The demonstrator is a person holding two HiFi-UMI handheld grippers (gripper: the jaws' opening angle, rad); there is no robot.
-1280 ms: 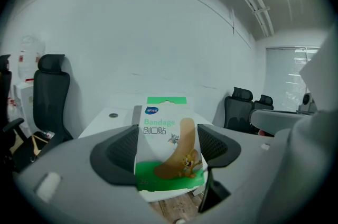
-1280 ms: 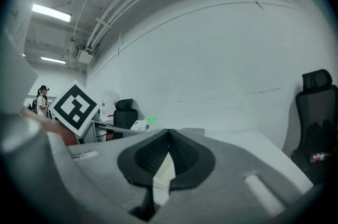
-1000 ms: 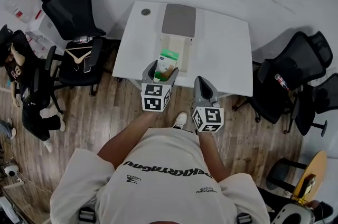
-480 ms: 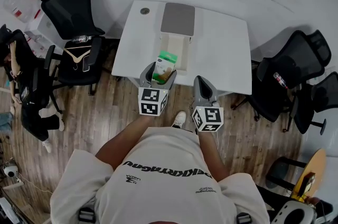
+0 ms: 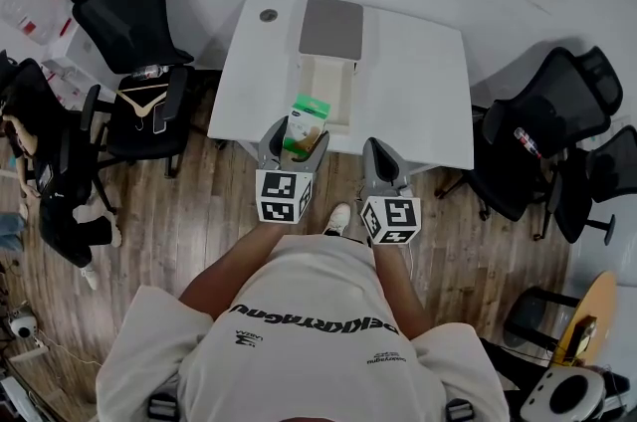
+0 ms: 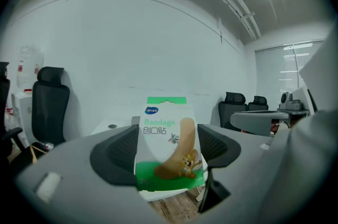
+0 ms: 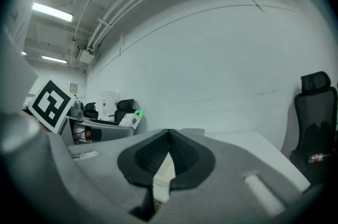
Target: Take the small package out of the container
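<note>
Extraction in hand: my left gripper has its jaws clamped on the bandage package, by the container's six-o'clock rim. My right gripper has its jaws closed, empty. Next: carry the package clear.

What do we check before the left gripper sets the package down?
1. Package clamped in left gripper: ok, a jaw on each side, package upright.
2. Package out of the container: looks ok, held up by its near edge.
3. Grip depth: cannot tell; the upper part of the package stands above the jaws.
4. Right gripper out of the way: ok, shut on nothing, at the table's near edge.
5. Bare spot on the table: ok, right of the container.
</note>
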